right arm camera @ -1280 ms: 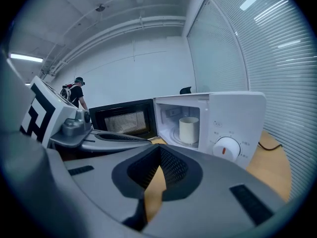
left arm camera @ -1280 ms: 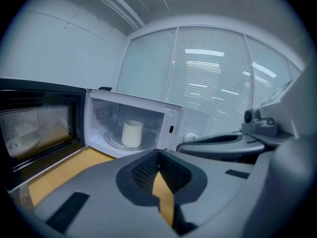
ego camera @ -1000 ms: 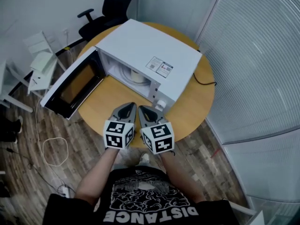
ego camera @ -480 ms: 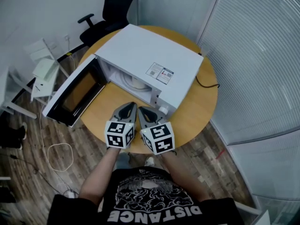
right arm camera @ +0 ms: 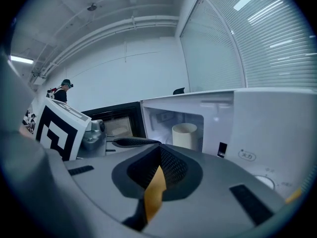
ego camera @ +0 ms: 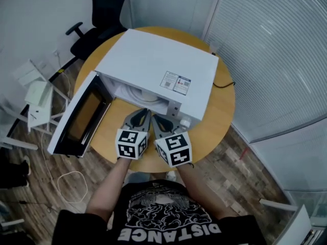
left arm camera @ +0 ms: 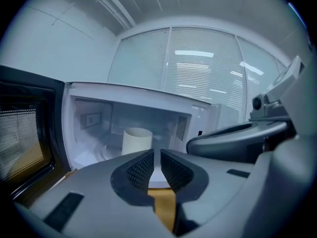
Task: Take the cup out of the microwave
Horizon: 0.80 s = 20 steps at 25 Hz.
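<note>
A white microwave (ego camera: 153, 60) stands on a round wooden table (ego camera: 217, 121), its door (ego camera: 76, 119) swung wide open to the left. Inside it stands a cream cup (left arm camera: 137, 140), upright on the cavity floor, the same cup (right arm camera: 184, 134) also showing in the right gripper view. My left gripper (ego camera: 144, 114) and right gripper (ego camera: 156, 118) hover side by side over the table just before the opening, short of the cup. The left gripper (left arm camera: 157, 155) has its jaws opening by a thin slit, nothing between them. The right gripper (right arm camera: 159, 150) is shut and empty.
A black office chair (ego camera: 99, 19) stands behind the table. White chairs (ego camera: 36, 93) and a looped cable (ego camera: 71, 182) lie on the floor at left. A glass wall with blinds (ego camera: 276, 60) runs along the right. The microwave's cord (ego camera: 223, 86) trails off the table.
Both grippers have moved forward together towards the microwave's opening, and their tips now sit at its front edge. The open door hangs further out to the left in view.
</note>
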Tool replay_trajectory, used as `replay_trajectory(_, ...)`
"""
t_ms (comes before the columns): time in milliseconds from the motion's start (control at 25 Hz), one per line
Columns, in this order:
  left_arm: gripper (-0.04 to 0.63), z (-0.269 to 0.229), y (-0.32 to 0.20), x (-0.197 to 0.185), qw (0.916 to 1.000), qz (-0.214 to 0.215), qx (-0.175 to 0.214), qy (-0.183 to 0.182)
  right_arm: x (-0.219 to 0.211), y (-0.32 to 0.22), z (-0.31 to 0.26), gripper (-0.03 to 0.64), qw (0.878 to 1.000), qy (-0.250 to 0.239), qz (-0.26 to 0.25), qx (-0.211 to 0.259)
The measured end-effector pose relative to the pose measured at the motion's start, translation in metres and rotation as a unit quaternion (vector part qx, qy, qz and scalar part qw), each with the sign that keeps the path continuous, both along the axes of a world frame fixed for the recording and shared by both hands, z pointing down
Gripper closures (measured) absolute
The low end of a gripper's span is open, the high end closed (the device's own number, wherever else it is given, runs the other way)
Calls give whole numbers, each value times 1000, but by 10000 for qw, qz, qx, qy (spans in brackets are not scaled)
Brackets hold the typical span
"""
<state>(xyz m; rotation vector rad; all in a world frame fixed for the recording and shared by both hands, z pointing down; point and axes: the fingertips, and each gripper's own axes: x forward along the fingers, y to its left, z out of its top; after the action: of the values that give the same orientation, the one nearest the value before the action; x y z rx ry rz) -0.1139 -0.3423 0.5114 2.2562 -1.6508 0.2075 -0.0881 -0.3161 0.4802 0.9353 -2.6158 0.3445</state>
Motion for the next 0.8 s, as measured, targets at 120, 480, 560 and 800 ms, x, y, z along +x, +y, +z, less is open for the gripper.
replay_trajectory(120, 523, 3, -10, -4, 9997, 234, 11, 9, -5, -5, 2, 601, 9997, -6, 224, -26)
replay_trajectory(480, 448, 13, -35, -17, 9979, 644, 0, 49, -17, -18, 5, 601, 9975, 0, 705, 8)
replay_trajectory(560, 421, 15, -40, -17, 9973, 727, -20, 57, -18, -19, 5, 601, 9970, 7, 772, 18)
replay_trajectory(800, 347, 24, -54, -18, 9963, 861, -85, 10, -18, -25, 8, 601, 9952, 0, 974, 36)
